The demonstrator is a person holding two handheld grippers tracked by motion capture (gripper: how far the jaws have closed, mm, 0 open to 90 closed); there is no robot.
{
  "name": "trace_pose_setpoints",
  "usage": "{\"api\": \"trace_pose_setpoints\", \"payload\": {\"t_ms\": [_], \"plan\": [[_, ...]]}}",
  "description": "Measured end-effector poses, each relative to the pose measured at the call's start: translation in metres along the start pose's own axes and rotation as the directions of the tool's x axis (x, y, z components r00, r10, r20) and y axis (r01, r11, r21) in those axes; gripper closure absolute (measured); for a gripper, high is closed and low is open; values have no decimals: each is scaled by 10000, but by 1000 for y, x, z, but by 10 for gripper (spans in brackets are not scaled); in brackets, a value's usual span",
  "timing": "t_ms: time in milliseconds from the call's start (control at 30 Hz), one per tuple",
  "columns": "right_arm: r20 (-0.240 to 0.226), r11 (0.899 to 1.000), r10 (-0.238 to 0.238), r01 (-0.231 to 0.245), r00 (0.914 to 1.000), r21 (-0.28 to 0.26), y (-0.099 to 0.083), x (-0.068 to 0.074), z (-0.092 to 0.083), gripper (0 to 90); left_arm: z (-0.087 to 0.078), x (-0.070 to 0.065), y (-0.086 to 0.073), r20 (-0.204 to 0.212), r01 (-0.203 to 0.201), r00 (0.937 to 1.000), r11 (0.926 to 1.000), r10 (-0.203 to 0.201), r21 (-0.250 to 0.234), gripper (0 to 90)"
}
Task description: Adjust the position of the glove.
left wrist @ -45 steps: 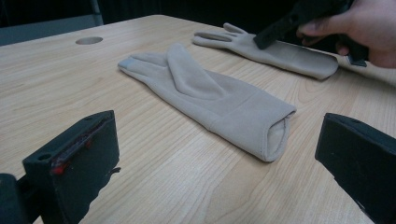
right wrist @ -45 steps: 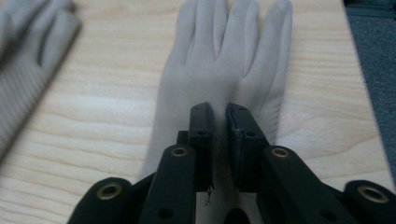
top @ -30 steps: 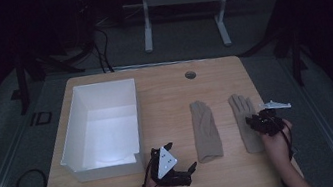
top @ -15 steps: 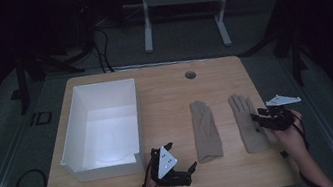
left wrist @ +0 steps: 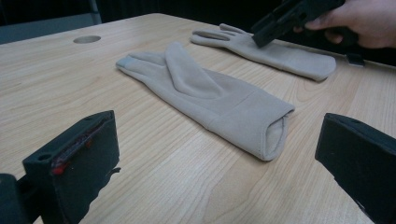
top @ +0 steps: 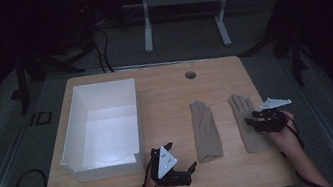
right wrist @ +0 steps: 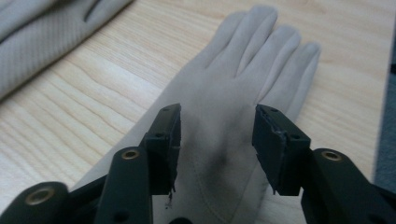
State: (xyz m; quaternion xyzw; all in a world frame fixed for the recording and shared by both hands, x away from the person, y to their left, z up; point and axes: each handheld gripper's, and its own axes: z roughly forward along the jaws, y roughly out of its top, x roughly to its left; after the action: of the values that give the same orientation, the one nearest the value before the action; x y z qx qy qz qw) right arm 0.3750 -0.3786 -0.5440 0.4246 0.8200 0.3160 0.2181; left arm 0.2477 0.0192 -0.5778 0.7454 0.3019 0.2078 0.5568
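At the frame's lower centre, the left gripper (top: 190,169) is held wide-jawed. Right of centre, the right gripper (top: 251,121) jaws, just opened partway, straddle the flat beige fabric glove (top: 248,123) on the wooden worktop (top: 164,94), whose cuff is partly hidden by the hand.

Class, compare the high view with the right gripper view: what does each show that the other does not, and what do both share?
High view alone: the white box, the left gripper, the table's round hole, the floor and a stand behind. Right gripper view alone: the right gripper from close up, its jaws open, having just been opening, poised over the right glove's palm without pressing it. Shared: both beige gloves, the left glove too, lying flat on the wooden table.
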Motion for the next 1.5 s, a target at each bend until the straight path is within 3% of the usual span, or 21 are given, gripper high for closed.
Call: {"api": "trace_pose_setpoints", "payload": {"t_ms": [133,200,233,267,367,567,700,800,1033,1333,1500], "plan": [[-150,9996,248,-249,9996,-102,-8,-1,6,556,0,0,0,1,-21,10000,10000,21,15,1],[-216,9996,267,-269,9994,-121,-8,-1,6,648,0,0,0,2,-16,10000,10000,16,13,1],[-216,9996,267,-269,9994,-121,-8,-1,6,648,0,0,0,2,-16,10000,10000,16,13,1],[-168,9995,331,-331,9993,4,-7,1,5,737,0,0,0,2,-18,10000,10000,18,14,1],[150,9985,530,-532,9985,130,-5,5,4,806,0,0,0,0,-5,10000,10000,5,13,1],[585,9944,1040,-1050,9929,149,0,10,1,832,0,0,0,-2,4,10000,10000,-4,14,1],[765,9915,1293,-1280,9887,-217,10,12,-10,832,0,0,0,-5,24,10000,10000,-24,6,1],[614,9836,1734,-1697,9829,-607,19,10,-21,832,0,0,0,-9,7,10000,10000,-7,10,1],[840,9759,1962,-1863,9770,-1136,39,16,-38,832,0,0,0,-15,18,10000,10000,-18,7,1],[868,9633,2261,-2095,9702,-1675,77,39,-51,832,0,0,0,-20,-18,10000,10000,18,12,1],[865,9629,2109,-1916,9737,-1902,96,58,-52,832,0,0,0,-12,-42,10000,10000,42,1,1]]}}
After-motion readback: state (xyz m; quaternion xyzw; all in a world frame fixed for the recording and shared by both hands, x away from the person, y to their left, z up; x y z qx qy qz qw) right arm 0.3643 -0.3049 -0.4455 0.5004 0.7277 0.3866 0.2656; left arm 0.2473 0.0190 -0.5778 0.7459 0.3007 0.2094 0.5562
